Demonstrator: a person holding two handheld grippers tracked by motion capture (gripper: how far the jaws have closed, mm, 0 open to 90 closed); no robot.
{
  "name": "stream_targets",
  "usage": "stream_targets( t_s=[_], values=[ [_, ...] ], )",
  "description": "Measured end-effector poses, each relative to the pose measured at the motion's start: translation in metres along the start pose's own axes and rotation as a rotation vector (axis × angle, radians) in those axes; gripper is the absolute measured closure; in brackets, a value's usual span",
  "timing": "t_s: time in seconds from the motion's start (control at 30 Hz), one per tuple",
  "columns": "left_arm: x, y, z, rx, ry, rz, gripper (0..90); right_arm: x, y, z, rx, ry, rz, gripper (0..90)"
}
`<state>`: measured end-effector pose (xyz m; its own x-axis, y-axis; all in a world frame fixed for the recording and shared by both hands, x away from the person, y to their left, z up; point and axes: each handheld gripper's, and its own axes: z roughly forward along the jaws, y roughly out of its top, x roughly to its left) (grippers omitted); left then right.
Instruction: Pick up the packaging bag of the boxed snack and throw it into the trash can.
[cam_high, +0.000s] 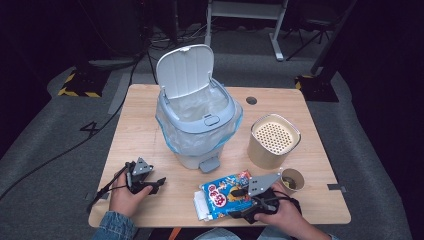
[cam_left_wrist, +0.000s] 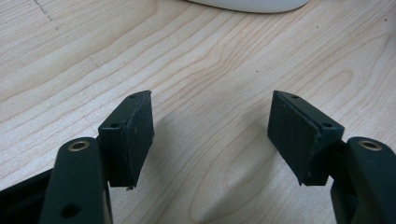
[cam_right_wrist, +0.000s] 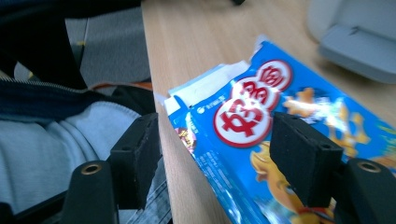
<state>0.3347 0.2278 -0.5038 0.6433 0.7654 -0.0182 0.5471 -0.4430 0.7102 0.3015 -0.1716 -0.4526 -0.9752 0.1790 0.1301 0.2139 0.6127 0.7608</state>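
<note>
Blue snack bag (cam_right_wrist: 261, 140) lies between the right gripper (cam_right_wrist: 219, 149) — wide open, gripping nothing — at the table edge (cam_right_wrist: 154, 56).

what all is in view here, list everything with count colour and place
pedal bin: 1, white-grey, lid up, clear liner, table middle
snack packet: 1, blue with red and white print, near edge, between the right gripper's open jaws
canister: 1, tan, perforated cream top, right of the bin
small cup: 1, brown, in front of the canister
table: 1, light wood
left gripper: 1, black, open over bare table, near left
right gripper: 1, black, open at the packet
hands: 2, denim sleeves, bottom edge
</note>
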Motion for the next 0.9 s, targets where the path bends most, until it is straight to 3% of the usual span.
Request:
stream_targets(
  t_s=[0.2,0.43,0.57,0.73,0.87,0.9],
  values=[
    [0.000,0.000,0.000,0.000,-0.001,0.000,31.8,0.000,-0.004,0.029,0.078,0.008,-0.060,32.8],
    [0.000,0.000,0.000,0.001,-0.002,0.001,31.5,-0.001,-0.002,0.042,0.098,0.011,-0.107,32.1],
    [0.000,0.000,0.000,0.000,-0.002,0.001,31.5,0.000,-0.006,0.049,0.129,-0.017,-0.164,33.5],
    [0.000,0.000,0.000,0.000,-0.002,0.001,31.5,0.000,-0.006,0.049,0.153,-0.057,-0.226,48.6],
    [0.000,0.000,0.000,0.001,-0.002,0.001,31.5,0.002,-0.005,0.049,0.152,-0.004,-0.261,77.8],
    [0.000,0.000,0.000,0.000,-0.002,0.001,31.4,0.002,-0.005,0.048,0.147,0.020,-0.256,81.3]
  ],
)
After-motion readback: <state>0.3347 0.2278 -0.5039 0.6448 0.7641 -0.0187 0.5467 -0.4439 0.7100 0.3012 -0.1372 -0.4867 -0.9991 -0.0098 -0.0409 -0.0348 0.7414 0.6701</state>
